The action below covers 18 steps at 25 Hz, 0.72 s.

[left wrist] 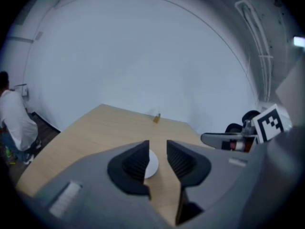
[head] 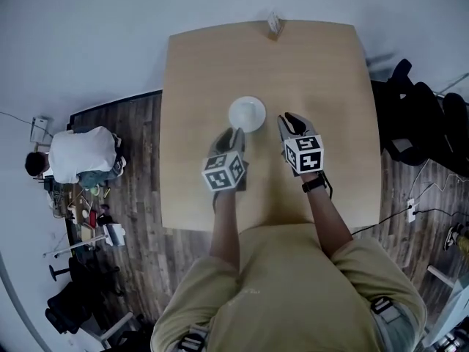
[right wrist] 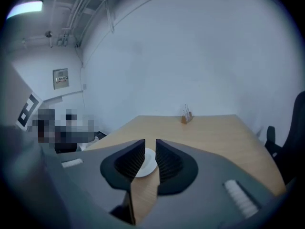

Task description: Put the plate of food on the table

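A small white plate (head: 247, 114) rests on the light wooden table (head: 330, 79), near its middle. I cannot make out any food on it. My left gripper (head: 234, 133) hovers just short of the plate's near edge, its jaws apart with nothing between them. In the left gripper view the plate (left wrist: 152, 164) shows beyond the left gripper (left wrist: 157, 146), partly hidden by the left jaw. My right gripper (head: 290, 119) is to the right of the plate and clear of it. Its jaws stand a narrow gap apart and are empty. In the right gripper view the plate (right wrist: 146, 163) lies ahead of the right gripper (right wrist: 150, 143).
A small holder (head: 275, 24) stands at the table's far edge (left wrist: 156, 118) (right wrist: 186, 114). A person in a white shirt (head: 80, 152) sits on the floor to the left. Black chairs (head: 418, 119) stand by the table's right side. Cables and clutter lie on the wooden floor.
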Available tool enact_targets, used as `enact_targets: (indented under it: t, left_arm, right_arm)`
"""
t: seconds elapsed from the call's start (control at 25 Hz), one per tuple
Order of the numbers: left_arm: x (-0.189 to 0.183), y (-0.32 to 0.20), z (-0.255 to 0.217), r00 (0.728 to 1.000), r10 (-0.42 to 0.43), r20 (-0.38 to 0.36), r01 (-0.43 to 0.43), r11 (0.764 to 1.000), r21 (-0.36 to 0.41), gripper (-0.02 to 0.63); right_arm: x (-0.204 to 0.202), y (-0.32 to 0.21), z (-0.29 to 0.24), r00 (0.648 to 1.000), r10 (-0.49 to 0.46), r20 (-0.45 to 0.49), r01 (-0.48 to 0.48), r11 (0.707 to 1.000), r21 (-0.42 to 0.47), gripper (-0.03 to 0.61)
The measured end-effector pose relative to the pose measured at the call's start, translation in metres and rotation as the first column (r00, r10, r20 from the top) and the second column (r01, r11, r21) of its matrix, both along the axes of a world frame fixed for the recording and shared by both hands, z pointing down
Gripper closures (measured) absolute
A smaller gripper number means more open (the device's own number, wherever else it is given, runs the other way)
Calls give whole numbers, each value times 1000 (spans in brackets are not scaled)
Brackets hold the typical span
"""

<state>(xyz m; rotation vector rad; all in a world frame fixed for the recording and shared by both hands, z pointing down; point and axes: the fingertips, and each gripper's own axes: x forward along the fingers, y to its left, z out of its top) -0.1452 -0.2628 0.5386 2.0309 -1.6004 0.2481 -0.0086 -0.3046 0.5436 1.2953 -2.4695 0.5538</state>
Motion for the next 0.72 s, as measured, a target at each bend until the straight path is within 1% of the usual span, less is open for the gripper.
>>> enact_targets:
  t: [0.08, 0.2, 0.28, 0.32, 0.4, 0.52, 0.6, 0.72]
  left_arm:
    - [6, 11, -20, 999, 5, 47, -9, 998, 69, 506]
    - [12, 29, -46, 995, -10, 102, -7, 986, 164, 522]
    - [14, 41, -61, 991, -36, 125, 8, 976, 217, 540]
    - [15, 48, -67, 990, -50, 131, 17, 970, 241, 551]
    - [17, 61, -78, 988, -71, 134, 30, 958, 285, 577]
    - [22, 82, -89, 985, -81, 150, 28, 944, 329, 611]
    - [29, 96, -93, 981, -88, 176, 21, 935, 353, 612]
    - [39, 117, -99, 977, -104, 186, 25, 923, 384, 612]
  right_arm:
    - [9, 12, -17, 1000, 12, -23, -10, 998, 59, 521]
    - [22, 30, -40, 998, 31, -54, -23, 989, 149, 552]
    - [30, 43, -54, 995, 41, -87, -21, 976, 215, 572]
    - [32, 50, -62, 994, 43, -100, -17, 969, 247, 572]
    - [33, 66, -76, 994, 45, -100, -13, 955, 296, 574]
    - [36, 88, -91, 997, 49, -65, -24, 938, 346, 574]
    - [39, 101, -99, 998, 48, -51, -26, 931, 363, 574]
    - [46, 119, -107, 998, 46, -38, -29, 927, 374, 574]
